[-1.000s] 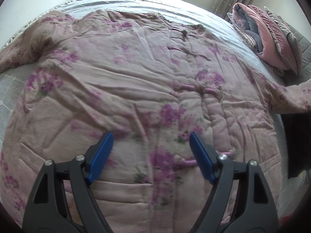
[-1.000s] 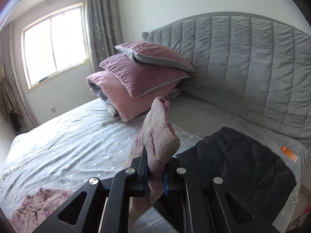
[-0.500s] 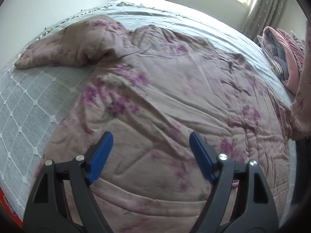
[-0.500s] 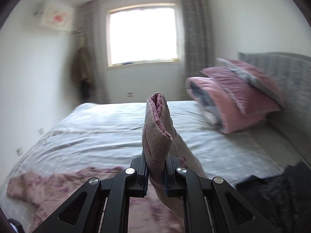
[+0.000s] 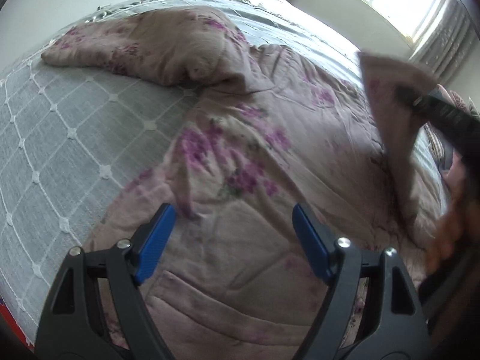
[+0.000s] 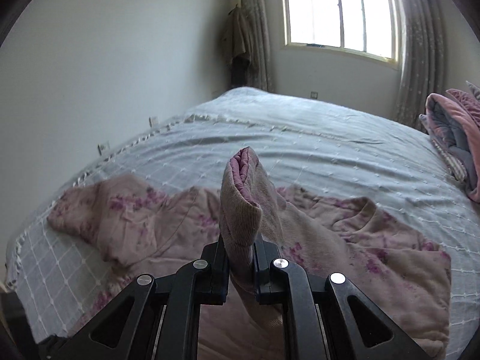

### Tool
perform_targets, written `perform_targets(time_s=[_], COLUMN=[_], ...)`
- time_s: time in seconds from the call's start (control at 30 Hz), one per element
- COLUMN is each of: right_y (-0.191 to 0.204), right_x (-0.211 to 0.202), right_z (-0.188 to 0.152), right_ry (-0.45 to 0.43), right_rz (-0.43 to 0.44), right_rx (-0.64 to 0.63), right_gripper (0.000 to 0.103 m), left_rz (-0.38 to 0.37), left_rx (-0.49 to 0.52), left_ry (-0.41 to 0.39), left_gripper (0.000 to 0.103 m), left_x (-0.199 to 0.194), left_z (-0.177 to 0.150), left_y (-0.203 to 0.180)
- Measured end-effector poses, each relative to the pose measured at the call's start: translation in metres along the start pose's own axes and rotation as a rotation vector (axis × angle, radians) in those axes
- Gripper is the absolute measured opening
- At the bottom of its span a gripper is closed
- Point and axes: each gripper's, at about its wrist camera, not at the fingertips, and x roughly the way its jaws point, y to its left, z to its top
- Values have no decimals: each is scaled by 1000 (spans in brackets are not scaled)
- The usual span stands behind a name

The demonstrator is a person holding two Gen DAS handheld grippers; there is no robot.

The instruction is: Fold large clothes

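The left gripper (image 5: 232, 225) hung wide open and empty over the coat (image 5: 255, 156). The right gripper (image 6: 241, 255), angled down, pinched the cuff (image 6: 243, 201); only its view showed the window (image 6: 339, 9).

Daylight from window (image 6: 340, 10), blown out w/ glare; room fairly dim, soft shadows. Fisheye bend + dark corners in both views. Left view: motion blur at right edge, sleeve (image 5: 387, 90) smeared.

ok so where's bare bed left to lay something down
Bare grey quilted bedspread lies beyond the pink floral padded jacket, toward the window, and beside its outstretched sleeve at the bed edge. Crowded: pink bedding pile.
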Motion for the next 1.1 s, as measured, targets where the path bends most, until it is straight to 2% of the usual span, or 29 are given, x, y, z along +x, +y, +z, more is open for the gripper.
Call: perform_targets(time_s=[0.13, 0.27, 0.3, 0.37, 0.43, 0.5, 0.6, 0.63, 0.67, 0.73, 0.8, 0.9, 0.97, 1.1], right_y=[13, 8, 4, 8, 18, 28, 20, 13, -1, -21, -48, -68, -61, -26], right_x=[47, 72, 71, 74, 69, 57, 36, 30, 23, 19, 25, 54, 56, 36], right_z=[-27, -41, -38, -38, -39, -45, -48, -48, -47, -47, -54, -81, -90, -81], right_ry=[103, 149, 156, 187, 215, 233, 206, 189, 159, 150, 197, 338, 295, 301], right_rz=[14, 41, 47, 69, 106, 178, 285, 293, 253, 184, 153, 137, 112, -25], right_rx=[-37, 45, 64, 77, 43, -22, 2, 25, 63, 107, 184, 238, 189, 1], right_gripper=[12, 16, 17, 25, 31, 34, 39, 48, 53, 53, 53, 54, 56, 56], left_rz=[-12, -24, -25, -29, -34, -40, -38, -36, -37, -37, -35, -19, -7, -22], left_rx=[-37, -53, -55, -61, -67, -70, -69, -69, -71, -73, -70, -49, -35, -35], left_ry=[-1, 20, 19, 18, 21, 35, 46, 45, 44, 43, 44, 42, 47, 55], left_gripper=[81, 81, 81, 81, 81, 81, 81, 81, 81, 81, 81, 81, 81, 81], left_x=[0, 4, 4, 3, 5, 7, 10, 10, 10, 9, 9, 11, 14, 15], left_z=[3, 2, 2, 2, 3, 3, 4, 4, 4, 4, 3, 1, 0, 3], left_y=[8, 10, 10, 9, 9, 9, 9, 9, 9, 8, 6, 0, -1, 1])
